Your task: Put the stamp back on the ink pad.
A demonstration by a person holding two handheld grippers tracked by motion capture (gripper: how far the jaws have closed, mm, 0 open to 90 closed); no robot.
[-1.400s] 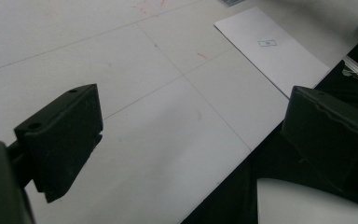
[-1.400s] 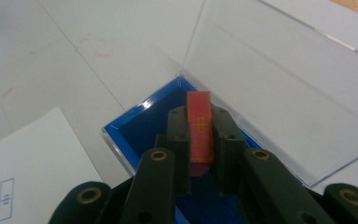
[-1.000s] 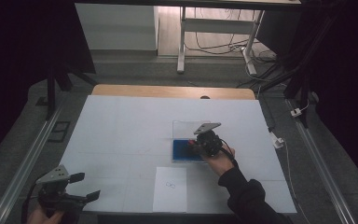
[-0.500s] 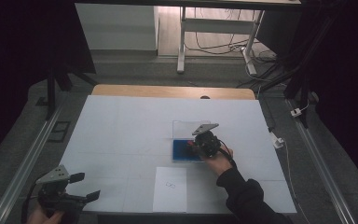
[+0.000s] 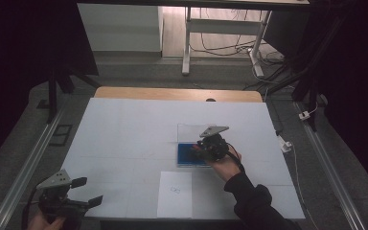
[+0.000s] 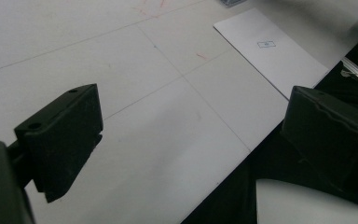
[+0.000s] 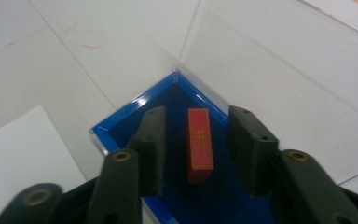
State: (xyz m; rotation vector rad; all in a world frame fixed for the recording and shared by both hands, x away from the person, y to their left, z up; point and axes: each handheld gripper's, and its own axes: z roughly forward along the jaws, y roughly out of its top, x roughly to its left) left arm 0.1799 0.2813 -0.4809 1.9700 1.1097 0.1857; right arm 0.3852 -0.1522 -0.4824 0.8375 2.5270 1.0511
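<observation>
High view overlooks table (image 5: 124,139); gripper views sit close above it

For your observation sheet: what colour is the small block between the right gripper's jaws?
Red block, clearest in the right gripper view.

Count: 1 red block (image 7: 200,143); 1 blue tray (image 7: 121,122); 1 paper sheet (image 5: 175,194); 2 grippers: left (image 5: 90,191), right (image 5: 197,146).

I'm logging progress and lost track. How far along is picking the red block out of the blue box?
Done: the box's clear lid is open. In hand: the right gripper has its open jaws either side of the red block in the blue box, not gripping. Left: closing and lifting. The left gripper waits open.
</observation>
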